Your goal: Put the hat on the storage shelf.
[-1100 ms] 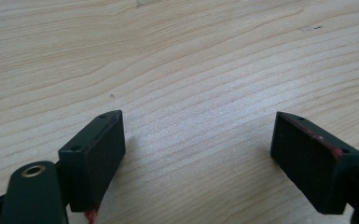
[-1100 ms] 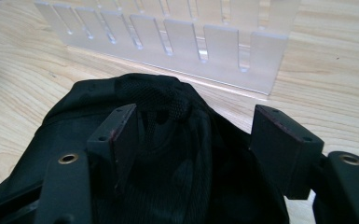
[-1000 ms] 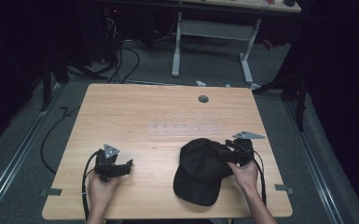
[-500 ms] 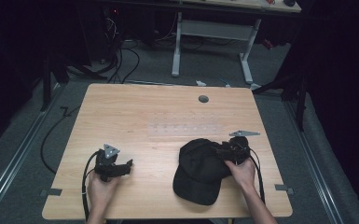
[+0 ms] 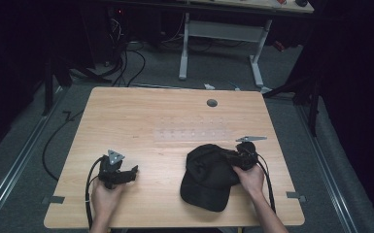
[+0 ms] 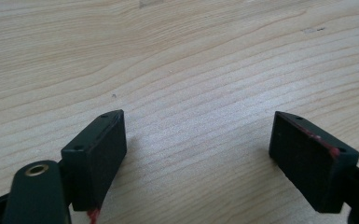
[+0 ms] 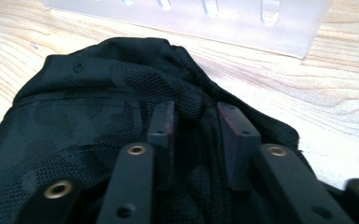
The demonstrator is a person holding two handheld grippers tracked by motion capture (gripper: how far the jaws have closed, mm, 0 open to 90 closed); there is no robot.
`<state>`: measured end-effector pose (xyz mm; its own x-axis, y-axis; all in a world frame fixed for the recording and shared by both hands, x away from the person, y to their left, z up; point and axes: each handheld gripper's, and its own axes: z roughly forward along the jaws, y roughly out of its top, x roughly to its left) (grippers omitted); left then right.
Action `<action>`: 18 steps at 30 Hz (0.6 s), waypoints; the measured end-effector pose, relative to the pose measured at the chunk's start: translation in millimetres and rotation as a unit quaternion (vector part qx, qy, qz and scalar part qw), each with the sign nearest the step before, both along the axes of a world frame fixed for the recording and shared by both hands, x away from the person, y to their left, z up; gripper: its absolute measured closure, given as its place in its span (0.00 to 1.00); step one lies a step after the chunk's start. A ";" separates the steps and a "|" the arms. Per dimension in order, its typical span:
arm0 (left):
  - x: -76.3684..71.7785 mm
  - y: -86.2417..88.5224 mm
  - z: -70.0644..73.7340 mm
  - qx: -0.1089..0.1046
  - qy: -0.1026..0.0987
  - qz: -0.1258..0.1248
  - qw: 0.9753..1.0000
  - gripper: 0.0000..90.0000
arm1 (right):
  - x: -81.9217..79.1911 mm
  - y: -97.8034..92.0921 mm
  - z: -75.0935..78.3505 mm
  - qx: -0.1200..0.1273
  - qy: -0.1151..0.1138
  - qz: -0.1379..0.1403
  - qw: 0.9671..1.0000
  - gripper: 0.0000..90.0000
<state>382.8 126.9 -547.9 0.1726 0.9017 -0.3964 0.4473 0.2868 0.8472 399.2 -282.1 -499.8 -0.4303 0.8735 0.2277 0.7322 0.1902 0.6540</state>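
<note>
From above, a black cap (image 5: 209,177) lies near the tabletop's (image 5: 141,121) front edge, right of centre, with the right gripper (image 5: 233,159) at its right side. The left gripper (image 5: 126,174) rests near the front left corner. Along the left gripper's own view, its jaws stand wide apart over bare wood. Along the right gripper's view, narrow jaws pinch a fold of the cap's mesh fabric (image 7: 186,105); no logo or writing is legible.

Cap (image 5: 209,175) on table (image 5: 141,116), right side
</note>
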 end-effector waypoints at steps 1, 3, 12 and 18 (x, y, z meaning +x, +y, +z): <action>0.0 0.0 0.0 0.000 0.000 0.000 1.000 0.21 | 0.0 -0.8 0.3 0.003 0.000 0.002 1.000 0.80; 0.0 -0.1 0.0 0.000 0.000 0.000 1.000 0.21 | -0.7 -1.5 1.3 0.003 0.000 0.005 1.000 0.81; 0.1 -0.3 0.0 0.000 0.000 0.002 1.000 0.21 | -6.9 -6.0 10.0 0.017 -0.027 0.024 0.999 0.86; 0.2 -0.4 0.1 0.000 0.000 0.003 1.000 0.21 | -11.3 -7.9 15.3 0.032 -0.040 0.036 0.998 0.88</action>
<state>383.1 126.5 -547.8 0.1675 0.9024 -0.3971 0.4460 0.2898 0.8468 387.8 -289.9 -484.5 -0.5102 0.8248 0.2438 0.6627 0.1964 0.7226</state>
